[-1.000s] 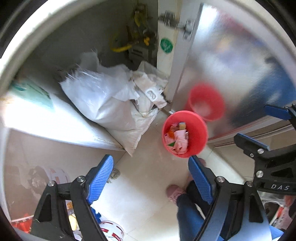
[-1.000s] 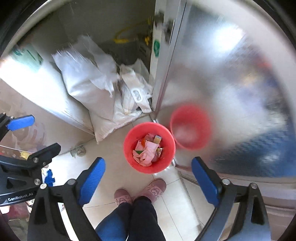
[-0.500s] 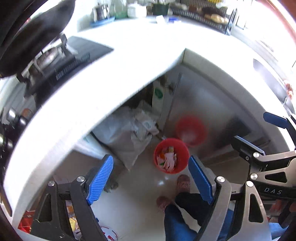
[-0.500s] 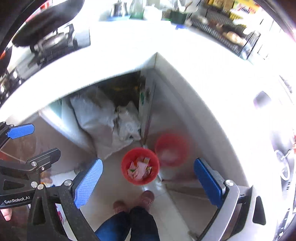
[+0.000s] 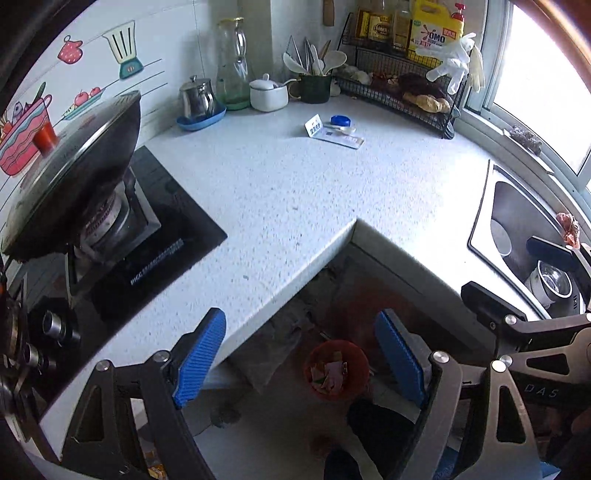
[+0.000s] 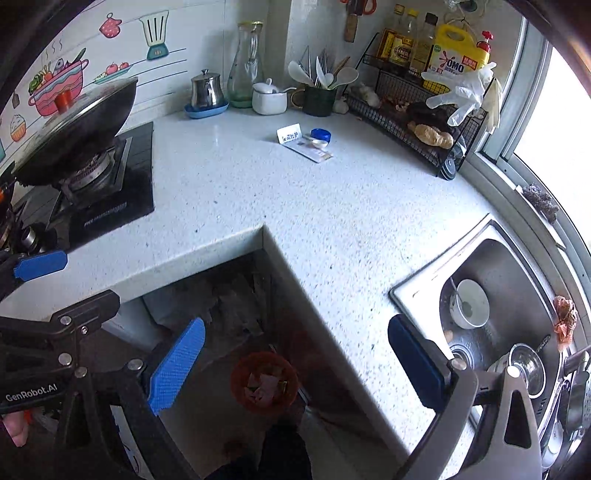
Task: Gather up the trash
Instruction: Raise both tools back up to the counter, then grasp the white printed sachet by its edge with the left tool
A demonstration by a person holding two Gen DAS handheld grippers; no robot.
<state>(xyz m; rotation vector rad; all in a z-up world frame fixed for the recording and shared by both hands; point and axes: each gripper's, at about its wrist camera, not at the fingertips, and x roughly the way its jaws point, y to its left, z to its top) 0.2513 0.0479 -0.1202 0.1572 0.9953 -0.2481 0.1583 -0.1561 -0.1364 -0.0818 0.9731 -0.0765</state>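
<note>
From the left wrist, the left gripper (image 5: 301,354) stands wide and empty above the speckled white stone counter (image 5: 295,192). The round red plastic bin (image 5: 336,369), full of wrappers, sits on the floor in the open corner below. The flat paper packet (image 5: 341,138) and blue bottle cap (image 5: 340,120) lie far back, so a reach risks clipping the black wok (image 5: 74,162).

From the right wrist, the right gripper (image 6: 295,365) also gapes empty. Sweeping the packet could knock the white ceramic jar (image 6: 269,99).

"OMO" on the yellow detergent jug (image 5: 437,23) in the wire rack. "DAS" on the right gripper's frame (image 5: 541,391); "GenRobot.AI" on the left gripper's frame (image 6: 31,392). Hob print illegible.
</note>
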